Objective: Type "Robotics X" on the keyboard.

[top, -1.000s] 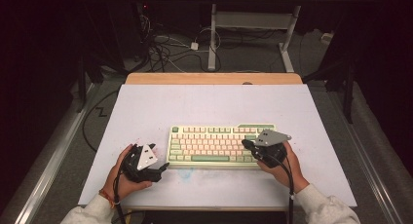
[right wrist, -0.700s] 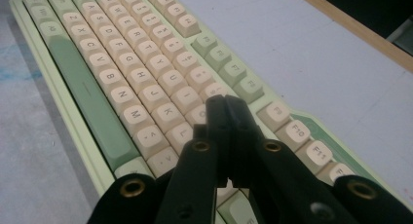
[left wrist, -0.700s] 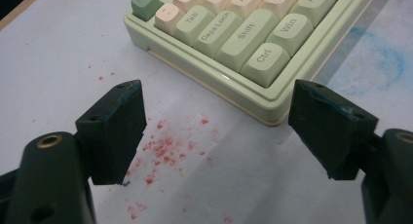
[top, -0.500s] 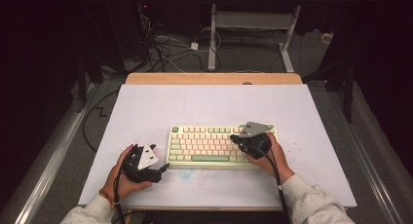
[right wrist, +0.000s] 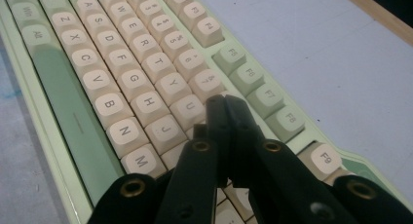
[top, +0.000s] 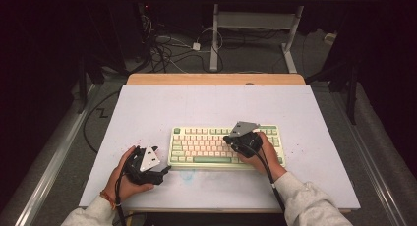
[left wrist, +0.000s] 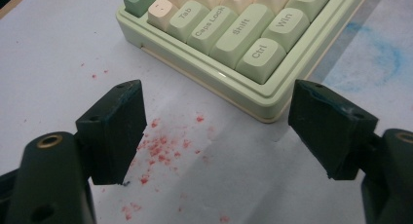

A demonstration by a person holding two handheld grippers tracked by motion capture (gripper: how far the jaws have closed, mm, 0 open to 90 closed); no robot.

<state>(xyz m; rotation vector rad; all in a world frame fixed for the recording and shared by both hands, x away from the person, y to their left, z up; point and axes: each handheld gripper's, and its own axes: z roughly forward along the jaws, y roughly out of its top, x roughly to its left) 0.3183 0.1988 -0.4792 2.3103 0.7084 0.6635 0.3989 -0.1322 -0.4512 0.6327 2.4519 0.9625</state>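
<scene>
A pale green keyboard (top: 223, 146) with cream keys lies on the white table mat (top: 211, 108), near its front edge. My right gripper (top: 228, 138) hovers over the keyboard's right half, pointing left, jaws shut with nothing between them. In the right gripper view its closed tips (right wrist: 225, 103) sit just above the keys (right wrist: 146, 78) around the U and I. My left gripper (top: 164, 171) rests on the mat by the keyboard's left front corner (left wrist: 265, 114). It is open (left wrist: 216, 121), with only bare mat between its pads, a short way off the Ctrl key (left wrist: 260, 51).
Red specks (left wrist: 160, 151) dot the mat in front of my left gripper, and a blue smear (left wrist: 375, 58) lies by the keyboard's front edge. A wooden strip (top: 216, 79) runs along the table's far edge. Cables and desk legs (top: 214, 34) stand beyond it.
My right gripper has slid left, from the keyboard's right end to above its right-middle keys. The left gripper has stayed where it was.
</scene>
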